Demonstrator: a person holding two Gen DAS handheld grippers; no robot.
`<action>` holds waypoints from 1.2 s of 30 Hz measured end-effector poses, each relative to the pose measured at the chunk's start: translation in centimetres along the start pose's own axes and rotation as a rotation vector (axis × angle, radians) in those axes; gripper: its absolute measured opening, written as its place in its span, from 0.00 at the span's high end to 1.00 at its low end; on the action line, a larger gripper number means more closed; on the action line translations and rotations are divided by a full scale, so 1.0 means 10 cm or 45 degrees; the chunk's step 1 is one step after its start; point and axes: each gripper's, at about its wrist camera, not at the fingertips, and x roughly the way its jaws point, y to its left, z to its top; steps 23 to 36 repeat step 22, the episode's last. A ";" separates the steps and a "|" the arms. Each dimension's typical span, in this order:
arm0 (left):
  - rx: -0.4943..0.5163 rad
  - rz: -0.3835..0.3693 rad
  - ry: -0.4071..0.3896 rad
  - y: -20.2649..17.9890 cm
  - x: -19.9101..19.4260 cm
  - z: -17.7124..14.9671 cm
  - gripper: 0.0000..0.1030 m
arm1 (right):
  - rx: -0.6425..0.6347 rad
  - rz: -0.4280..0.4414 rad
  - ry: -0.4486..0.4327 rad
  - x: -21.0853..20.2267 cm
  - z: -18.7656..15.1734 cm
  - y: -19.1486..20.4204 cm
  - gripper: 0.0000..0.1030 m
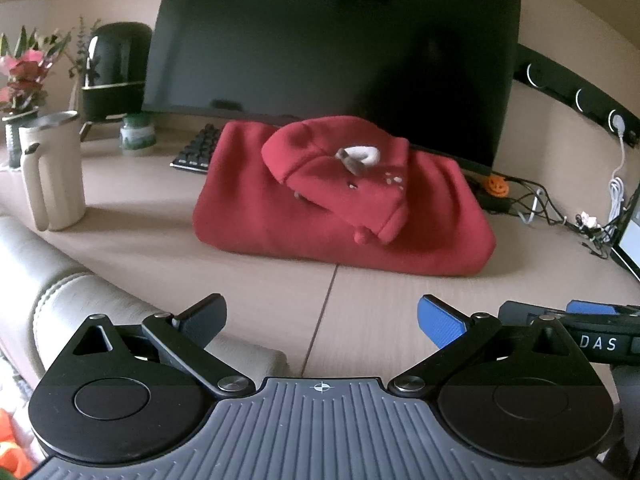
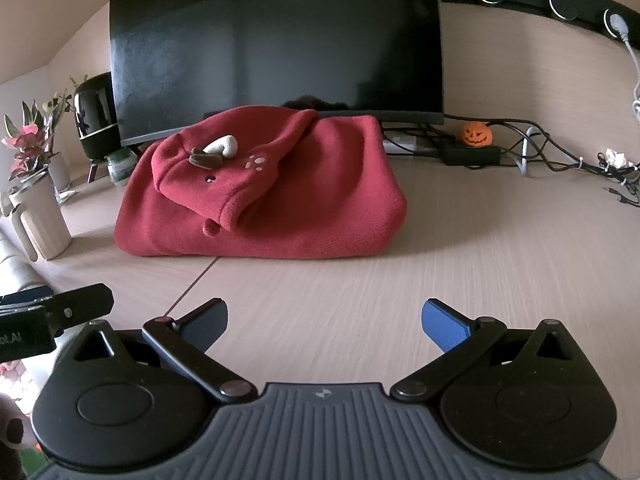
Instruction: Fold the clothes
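Two tools hover low over the pale wooden surface [image 1: 132,248], both spread wide and gripping nothing: the left tool [image 1: 320,322] carries a body beside it lettered "DAS", and the right tool [image 2: 325,322] sits alongside. Straight ahead of both, well apart, lies the red fleece hoodie [image 2: 260,204], already a folded bundle with its hood on top, long axis running left to right before the dark monitor [image 2: 276,40]. Neither tool looks clearly nearer.
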 end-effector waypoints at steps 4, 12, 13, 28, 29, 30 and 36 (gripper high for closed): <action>0.004 -0.005 0.005 -0.02 0.02 0.00 0.00 | 0.005 0.001 0.007 0.02 0.00 -0.02 0.00; -0.013 -0.002 0.012 -0.03 0.06 0.01 0.00 | 0.000 -0.008 0.006 0.03 0.01 -0.04 0.00; -0.009 -0.001 0.007 -0.02 0.06 0.02 0.00 | 0.002 -0.009 0.009 0.04 0.01 -0.04 0.00; 0.008 -0.003 0.030 0.08 0.16 0.10 0.00 | 0.021 -0.022 0.060 0.21 0.02 -0.04 0.00; 0.008 -0.003 0.030 0.08 0.16 0.10 0.00 | 0.021 -0.022 0.060 0.21 0.02 -0.04 0.00; 0.008 -0.003 0.030 0.08 0.16 0.10 0.00 | 0.021 -0.022 0.060 0.21 0.02 -0.04 0.00; 0.008 -0.003 0.030 0.08 0.16 0.10 0.00 | 0.021 -0.022 0.060 0.21 0.02 -0.04 0.00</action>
